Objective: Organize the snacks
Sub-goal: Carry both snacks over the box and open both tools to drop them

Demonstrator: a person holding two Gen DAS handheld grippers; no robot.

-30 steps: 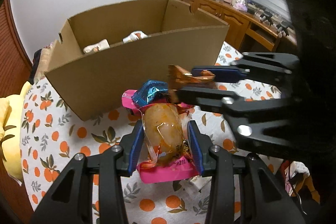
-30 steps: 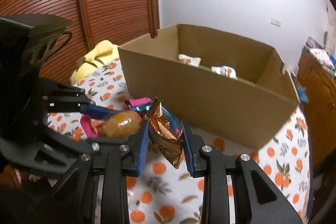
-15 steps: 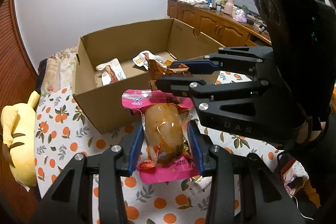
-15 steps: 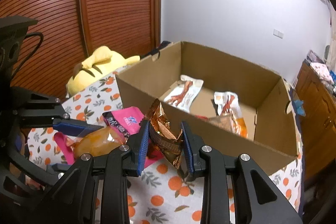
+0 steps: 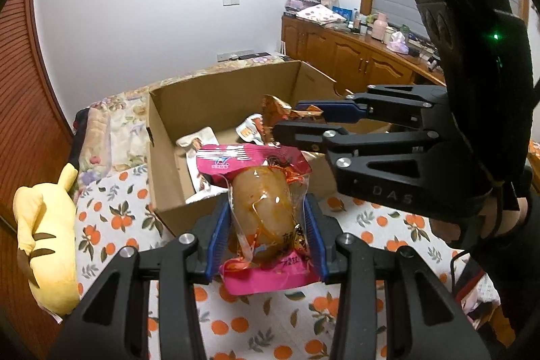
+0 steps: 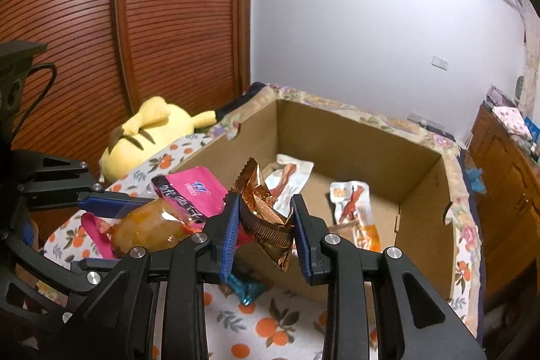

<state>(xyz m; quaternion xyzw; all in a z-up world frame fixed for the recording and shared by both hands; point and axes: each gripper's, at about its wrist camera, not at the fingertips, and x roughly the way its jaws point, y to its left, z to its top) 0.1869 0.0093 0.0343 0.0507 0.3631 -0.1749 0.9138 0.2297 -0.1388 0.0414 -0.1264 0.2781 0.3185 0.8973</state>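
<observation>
My left gripper [image 5: 265, 235] is shut on a pink-edged clear snack pack [image 5: 261, 208] with a brown lump inside, held in the air before the near wall of the open cardboard box [image 5: 168, 177]. My right gripper [image 6: 265, 230] is shut on a crumpled copper foil wrapper [image 6: 261, 208], level with the box's near rim. In the right wrist view the pink pack [image 6: 189, 194] and the left gripper [image 6: 101, 226] sit at the left. In the left wrist view the right gripper [image 5: 290, 120] reaches in from the right over the box. Several white snack packs [image 6: 351, 204] lie on the box floor.
The box stands on a cloth with an orange-fruit print [image 5: 111, 235]. A blue foil sweet [image 6: 248, 291] lies on the cloth below my right gripper. A yellow plush toy [image 5: 44, 235] lies at the left. Wooden cabinets [image 5: 354, 59] with clutter line the far right wall.
Both grippers have risen with their snacks and come nearer the box. The box's inside and the packs on its floor now show.
</observation>
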